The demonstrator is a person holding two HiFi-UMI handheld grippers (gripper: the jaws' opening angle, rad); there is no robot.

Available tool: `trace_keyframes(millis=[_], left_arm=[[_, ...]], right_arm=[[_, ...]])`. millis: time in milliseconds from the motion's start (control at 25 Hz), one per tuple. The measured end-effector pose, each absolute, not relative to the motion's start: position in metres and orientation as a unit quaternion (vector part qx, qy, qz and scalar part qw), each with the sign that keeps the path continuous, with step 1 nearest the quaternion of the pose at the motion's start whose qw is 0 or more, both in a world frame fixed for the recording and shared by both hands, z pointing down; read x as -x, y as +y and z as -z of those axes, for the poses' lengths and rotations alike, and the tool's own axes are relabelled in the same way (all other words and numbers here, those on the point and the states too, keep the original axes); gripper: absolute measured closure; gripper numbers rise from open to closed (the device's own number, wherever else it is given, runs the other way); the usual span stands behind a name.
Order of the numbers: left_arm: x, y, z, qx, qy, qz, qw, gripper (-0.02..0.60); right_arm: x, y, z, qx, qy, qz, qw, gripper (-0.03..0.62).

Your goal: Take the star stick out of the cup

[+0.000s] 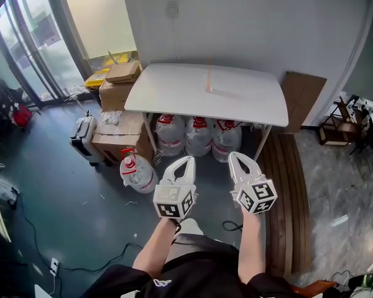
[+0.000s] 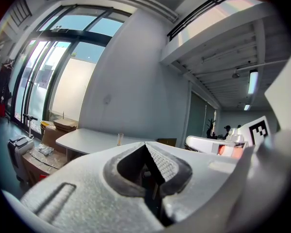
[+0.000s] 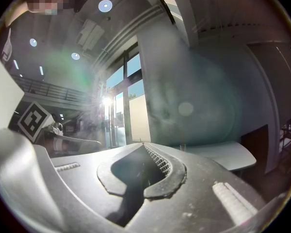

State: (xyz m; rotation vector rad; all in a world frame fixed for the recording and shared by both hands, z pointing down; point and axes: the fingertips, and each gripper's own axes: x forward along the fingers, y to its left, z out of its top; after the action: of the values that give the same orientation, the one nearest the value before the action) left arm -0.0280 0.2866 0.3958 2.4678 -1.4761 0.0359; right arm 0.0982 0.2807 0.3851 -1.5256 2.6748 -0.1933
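On far table (image 1: 168, 95), stick (image 1: 209, 72) stands upright in cup (image 1: 207, 89), untouched. We hold left gripper (image 1: 188, 159) and right gripper (image 1: 232, 156) well short of table, jaws of both together, empty. Nothing done yet; approach, grip, lift-out all left, we judge.

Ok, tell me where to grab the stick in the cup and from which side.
Grip the stick on its bare shaft above the cup rim, coming in level from the near edge of the table. It stands thin and almost upright, so a side pinch and a straight lift should clear the cup.
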Motion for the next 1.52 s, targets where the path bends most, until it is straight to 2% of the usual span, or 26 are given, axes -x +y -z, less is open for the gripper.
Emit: trace_keyframes(millis=[920, 1360, 1520], left_arm=[[0.027, 0.241, -0.371, -0.857, -0.507, 0.005, 0.096, 0.578], [0.014, 0.128, -0.387, -0.868, -0.487, 0.008, 0.096, 0.578], [0.007, 0.078, -0.397, -0.873, -0.476, -0.003, 0.108, 0.578]], right_arm=[[-0.096, 0.239, -0.356, 0.476, 0.879, 0.019, 0.034, 0.588], [-0.091, 0.148, -0.371, 0.471, 0.882, 0.002, 0.012, 0.588], [-0.101, 0.111, -0.370, 0.480, 0.876, 0.001, 0.052, 0.588]])
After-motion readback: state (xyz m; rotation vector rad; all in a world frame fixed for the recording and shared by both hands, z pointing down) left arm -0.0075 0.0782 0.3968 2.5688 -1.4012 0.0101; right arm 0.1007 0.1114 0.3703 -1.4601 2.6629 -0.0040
